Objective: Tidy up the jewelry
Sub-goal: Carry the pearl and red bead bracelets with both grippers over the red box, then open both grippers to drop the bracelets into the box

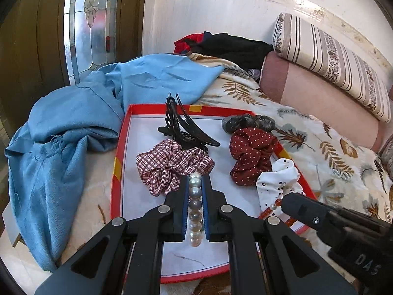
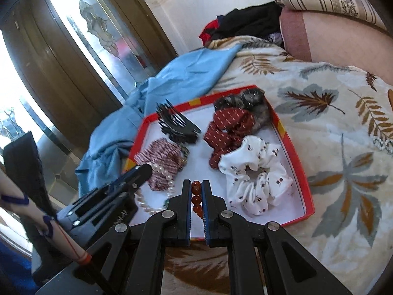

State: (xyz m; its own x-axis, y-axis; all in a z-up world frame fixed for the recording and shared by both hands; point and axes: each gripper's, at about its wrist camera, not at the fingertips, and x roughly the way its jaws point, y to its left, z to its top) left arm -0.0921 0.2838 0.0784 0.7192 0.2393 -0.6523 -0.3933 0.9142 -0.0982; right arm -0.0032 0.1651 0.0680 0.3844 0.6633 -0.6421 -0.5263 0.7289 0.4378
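Two tools work over one red-rimmed tray (image 1: pixel 117 162) lying on a leaf-patterned bed cover (image 1: pixel 326 152). The left tool (image 1: pixel 195 179) is clenched on a pearl bracelet (image 1: pixel 195 204), whose beads run in a line between its blue pads; in the right wrist view the rest of that strand (image 2: pixel 162 169) loops down beside the tool. The right tool (image 2: pixel 196 184) is clenched on a bracelet of amber-red beads (image 2: pixel 196 199), only three or four beads showing between the pads; its far end is hidden.

Ahead of the tools the tray holds four scrunchies: one plaid (image 1: pixel 169 167) just beyond the left tool, one dark red with dots (image 1: pixel 250 152), one white with small dark marks (image 2: pixel 255 179) just right of the right tool, and one dark grey (image 1: pixel 248 121) at the far rim, partly covered by the red one. One black claw clip (image 1: pixel 183 127) stands behind the plaid scrunchie. The right view is motion-blurred, so patterns smear.

Left of the tray lies one crumpled blue cloth (image 1: pixel 73 132). Far ahead are two bolsters (image 1: pixel 326 56), cut off at the frame edge.
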